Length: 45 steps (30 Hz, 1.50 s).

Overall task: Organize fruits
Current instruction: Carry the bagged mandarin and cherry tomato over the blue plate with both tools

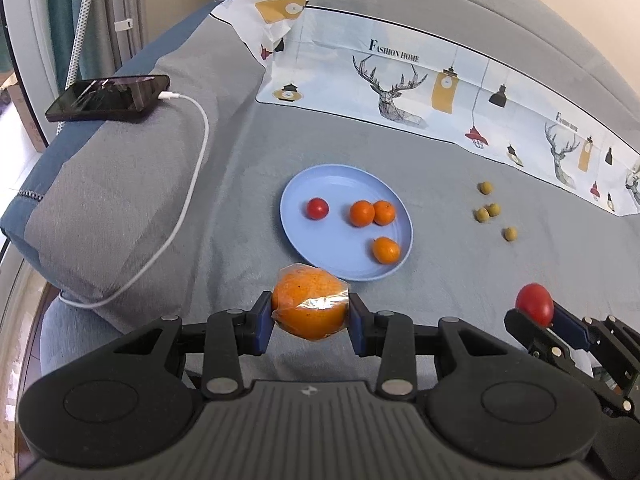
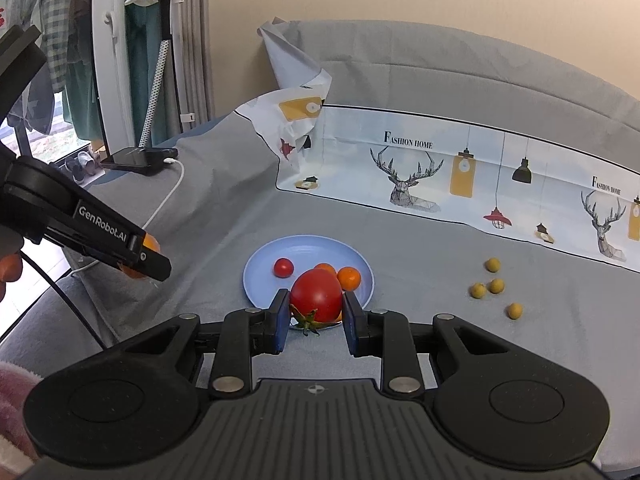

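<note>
Left tool: closed on a large orange wrapped in clear film, blue pads pressing both its sides; it holds the fruit just near of the plate's near rim
Right tool: clamped tight on a large red tomato, green stalk hanging toward the near side; it holds the fruit at the near edge of the plate
Blue plate: lies on the grey bed cover, mid-scene
On the plate: one small red tomato at the left, two small oranges touching each other at the centre, a third small orange nearer, on the right
Green fruits: four small round ones loose on the cover, right of the plate and well apart from it
Printed sheet: with deer and lamp drawings, spread along the far side
Phone: on a grey pillow at the far left, white cable plugged in
</note>
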Motion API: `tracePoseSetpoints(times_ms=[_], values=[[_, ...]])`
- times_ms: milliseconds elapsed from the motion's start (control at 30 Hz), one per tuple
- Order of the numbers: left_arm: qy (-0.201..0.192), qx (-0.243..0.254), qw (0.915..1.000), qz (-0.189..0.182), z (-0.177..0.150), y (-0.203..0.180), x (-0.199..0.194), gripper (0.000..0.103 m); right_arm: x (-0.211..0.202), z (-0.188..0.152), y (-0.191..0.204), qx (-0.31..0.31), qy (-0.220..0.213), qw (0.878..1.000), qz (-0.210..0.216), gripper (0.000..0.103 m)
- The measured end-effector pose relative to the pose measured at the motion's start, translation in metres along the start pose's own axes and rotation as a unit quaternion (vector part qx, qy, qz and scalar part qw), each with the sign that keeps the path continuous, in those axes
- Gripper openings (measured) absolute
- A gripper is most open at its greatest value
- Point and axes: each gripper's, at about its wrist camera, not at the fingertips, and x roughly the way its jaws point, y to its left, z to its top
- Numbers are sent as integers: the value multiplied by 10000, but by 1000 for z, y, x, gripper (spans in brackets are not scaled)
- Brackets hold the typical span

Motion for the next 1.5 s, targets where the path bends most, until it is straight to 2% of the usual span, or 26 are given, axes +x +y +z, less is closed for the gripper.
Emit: tracePoseSetpoints(times_ms=[467,1033,1500], values=[[174,57,9998,72,42,-12,50,42,56,10,-15,186,304,9994,20,29],[664,264,9974,42,85,-34,154,42,164,8,-29,331,1007,9943,88,29],[1034,318,9939,210,99,-32,223,42,240,3,-26,109,1373,9903,169,29]])
